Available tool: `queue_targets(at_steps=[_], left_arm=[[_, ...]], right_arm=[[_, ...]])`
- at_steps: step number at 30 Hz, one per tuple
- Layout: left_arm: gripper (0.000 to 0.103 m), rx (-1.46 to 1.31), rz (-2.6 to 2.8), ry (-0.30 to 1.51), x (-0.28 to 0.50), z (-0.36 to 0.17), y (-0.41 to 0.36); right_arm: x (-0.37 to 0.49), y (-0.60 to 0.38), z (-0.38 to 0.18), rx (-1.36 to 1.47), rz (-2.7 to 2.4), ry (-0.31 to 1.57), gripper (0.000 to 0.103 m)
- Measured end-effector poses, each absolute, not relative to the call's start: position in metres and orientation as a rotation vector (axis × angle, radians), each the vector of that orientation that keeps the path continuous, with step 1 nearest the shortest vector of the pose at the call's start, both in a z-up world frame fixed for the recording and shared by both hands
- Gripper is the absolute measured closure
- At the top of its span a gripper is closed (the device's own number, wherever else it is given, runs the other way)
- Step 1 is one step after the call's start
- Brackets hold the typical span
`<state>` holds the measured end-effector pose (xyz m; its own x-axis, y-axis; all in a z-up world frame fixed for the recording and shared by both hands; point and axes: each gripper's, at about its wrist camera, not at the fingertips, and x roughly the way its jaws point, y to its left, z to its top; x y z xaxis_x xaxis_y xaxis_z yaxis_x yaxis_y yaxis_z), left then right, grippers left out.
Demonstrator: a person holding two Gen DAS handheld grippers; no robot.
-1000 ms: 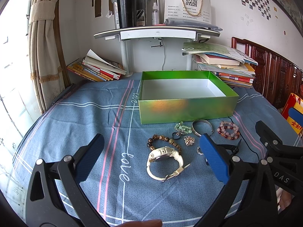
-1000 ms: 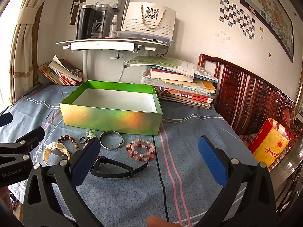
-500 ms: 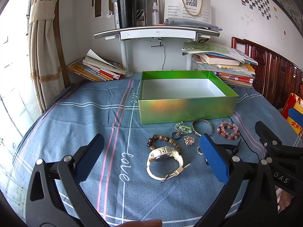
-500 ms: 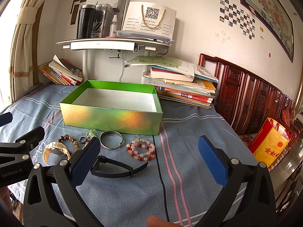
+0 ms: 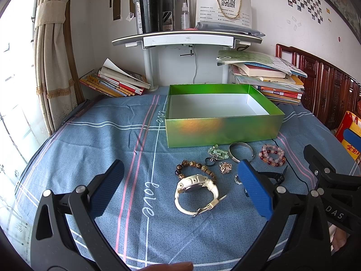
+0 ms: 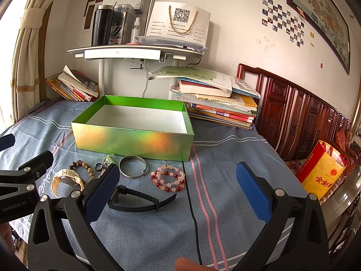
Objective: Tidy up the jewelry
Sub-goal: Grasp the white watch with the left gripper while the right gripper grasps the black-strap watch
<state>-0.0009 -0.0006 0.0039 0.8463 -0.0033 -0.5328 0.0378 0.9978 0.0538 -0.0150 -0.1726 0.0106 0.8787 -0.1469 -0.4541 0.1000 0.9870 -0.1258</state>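
Lying between left fingers [image 5: 108, 187]: white watch [image 5: 197, 194].

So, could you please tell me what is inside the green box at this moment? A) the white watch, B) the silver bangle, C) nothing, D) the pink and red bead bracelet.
C: the green box shows only its bare white floor, while the white watch, silver bangle and pink and red bead bracelet lie on the blue cloth in front of it.
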Motion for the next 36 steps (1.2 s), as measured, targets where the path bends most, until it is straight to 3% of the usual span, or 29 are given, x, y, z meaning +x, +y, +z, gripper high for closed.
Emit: queue_targets(at_steps=[5, 10, 17, 20, 22, 23, 25, 27, 32, 34, 36], left_arm=[[0.004, 0.062, -0.022, 0.563, -0.001, 0.005, -0.001], [0.004, 0.064, -0.022, 0.593, -0.001, -0.003, -0.002], [0.004, 0.034, -0.015, 0.830, 0.034, -0.036, 0.018], [0.004, 0.024, -0.023, 0.894, 0.043, -0.043, 0.024], [0.004, 0.029, -0.018, 0.931, 0.048, -0.048, 0.027], [0.005, 0.031, -0.020, 0.943, 0.050, -0.050, 0.028], [0.011, 0.016, -0.044, 0.957, 0.053, -0.051, 0.029], [0.013, 0.020, -0.067, 0.967, 0.055, -0.050, 0.025], [0.038, 0.053, -0.090, 1.031, 0.068, -0.066, 0.013], [0.057, 0.052, -0.089, 1.060, 0.072, -0.073, 0.012], [0.066, 0.053, -0.087, 1.067, 0.074, -0.077, 0.012]], right_arm=[[-0.016, -0.172, 0.024, -0.100, -0.129, 0.482, 0.002], [-0.011, -0.173, 0.003, -0.086, -0.095, 0.520, 0.002], [0.034, -0.195, -0.049, -0.062, -0.056, 0.868, 0.003], [0.036, -0.200, -0.055, -0.021, -0.011, 0.921, 0.010], [0.040, -0.199, -0.055, 0.009, 0.034, 0.949, 0.029], [0.042, -0.198, -0.051, 0.018, 0.045, 0.964, 0.033], [0.051, -0.192, -0.052, 0.020, 0.065, 0.986, 0.048], [0.059, -0.182, -0.053, 0.002, 0.083, 1.000, 0.054], [0.074, -0.166, -0.064, -0.037, 0.135, 1.027, 0.055], [0.078, -0.163, -0.066, -0.056, 0.134, 1.029, 0.055], [0.080, -0.163, -0.068, -0.057, 0.138, 1.040, 0.056]])
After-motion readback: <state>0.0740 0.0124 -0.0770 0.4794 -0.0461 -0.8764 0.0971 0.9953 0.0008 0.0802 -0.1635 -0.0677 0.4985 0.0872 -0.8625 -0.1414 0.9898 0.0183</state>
